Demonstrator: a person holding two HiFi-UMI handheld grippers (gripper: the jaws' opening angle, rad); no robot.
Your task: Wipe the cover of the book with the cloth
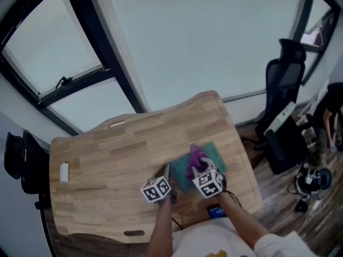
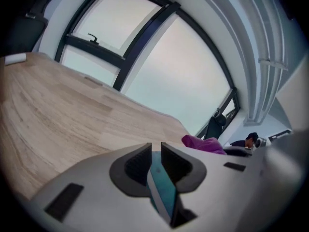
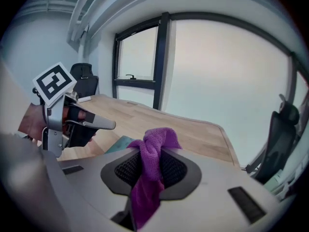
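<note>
Now the left gripper [image 2: 155, 153] pinches the teal book [image 2: 163, 192] by its edge, jaws narrow; the right gripper [image 3: 153, 164] is clamped on the purple cloth [image 3: 158, 138], bunched above the cover. Better to hold the book steady and draw the cloth across in even strokes — the table [image 1: 118, 154] rim sits close at 6 o'clock. Bare wood opens toward 10; a chair [image 1: 284, 84] stands off at 2.

Teal book [image 1: 217, 155], thin; purple cloth [image 1: 195, 158], bunched, over its cover

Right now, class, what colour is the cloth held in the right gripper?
Purple. The cloth shows best in the right gripper view.
</note>
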